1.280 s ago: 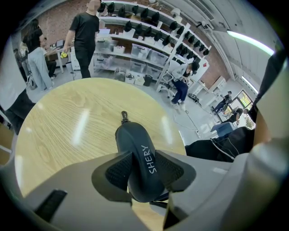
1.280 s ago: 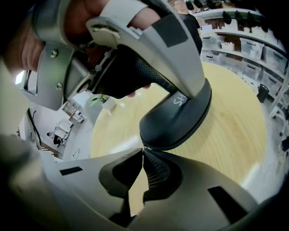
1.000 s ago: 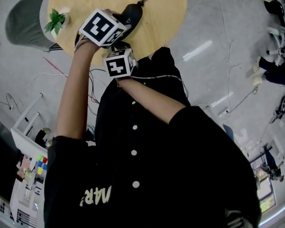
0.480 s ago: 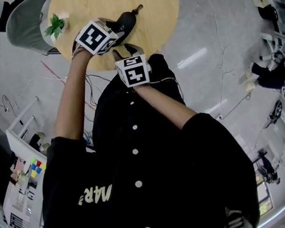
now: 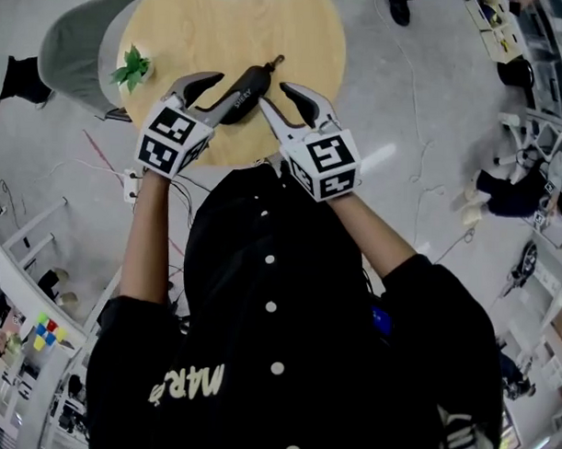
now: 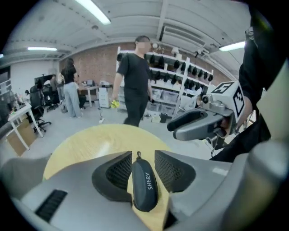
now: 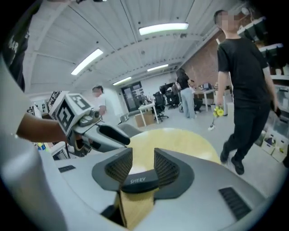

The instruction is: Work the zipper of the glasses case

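Note:
The black glasses case (image 5: 242,87) lies on the round wooden table (image 5: 297,26), its zipper pull (image 5: 278,59) at the far end. Both grippers hover above its near end without touching it. My left gripper (image 5: 210,92) is open at the case's left. In the left gripper view the case (image 6: 144,185) shows below and beyond the left gripper (image 6: 142,155). My right gripper (image 5: 274,94) is open at the case's right. Its jaws opened wide and have just closed a little, with nothing pressed between them. In the right gripper view the case (image 7: 137,180) lies crosswise under the right gripper (image 7: 143,158).
A small potted plant (image 5: 132,66) stands at the table's left edge, beside a grey chair (image 5: 76,37). A person (image 6: 135,81) walks past beyond the table. Cables lie on the floor, and a white cart (image 5: 30,293) stands at lower left.
Both grippers have lifted off the case and drawn back toward the table's near edge, the right one swinging out to the right. The case stays on the table.

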`<move>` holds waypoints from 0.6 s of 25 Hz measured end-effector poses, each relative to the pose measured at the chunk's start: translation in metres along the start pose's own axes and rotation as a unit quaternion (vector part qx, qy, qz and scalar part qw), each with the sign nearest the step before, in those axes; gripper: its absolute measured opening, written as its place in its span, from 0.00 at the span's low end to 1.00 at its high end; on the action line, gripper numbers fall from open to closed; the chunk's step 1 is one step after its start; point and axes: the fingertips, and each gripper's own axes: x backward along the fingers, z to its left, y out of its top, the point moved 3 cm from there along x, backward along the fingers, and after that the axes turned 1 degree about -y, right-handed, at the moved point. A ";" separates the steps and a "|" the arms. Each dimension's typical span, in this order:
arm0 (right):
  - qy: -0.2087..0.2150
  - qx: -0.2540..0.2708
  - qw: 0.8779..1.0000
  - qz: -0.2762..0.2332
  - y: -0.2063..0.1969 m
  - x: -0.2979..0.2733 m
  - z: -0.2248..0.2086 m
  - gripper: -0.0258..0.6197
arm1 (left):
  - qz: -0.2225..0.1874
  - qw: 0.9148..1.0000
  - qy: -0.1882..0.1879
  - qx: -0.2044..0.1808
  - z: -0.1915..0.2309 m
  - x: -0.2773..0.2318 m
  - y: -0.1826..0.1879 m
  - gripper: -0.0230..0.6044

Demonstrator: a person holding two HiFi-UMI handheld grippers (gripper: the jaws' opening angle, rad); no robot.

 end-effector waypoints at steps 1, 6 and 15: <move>0.003 0.009 1.000 -0.011 0.015 0.007 -0.002 0.25 | -0.031 0.999 0.018 0.004 -0.001 0.014 0.008 0.28; 0.017 0.056 0.995 -0.086 0.081 0.042 -0.017 0.12 | -0.176 0.977 0.118 0.020 -0.006 0.091 0.050 0.15; 0.011 0.130 0.975 -0.178 0.180 0.096 -0.030 0.04 | -0.295 0.915 0.276 0.013 -0.009 0.214 0.089 0.04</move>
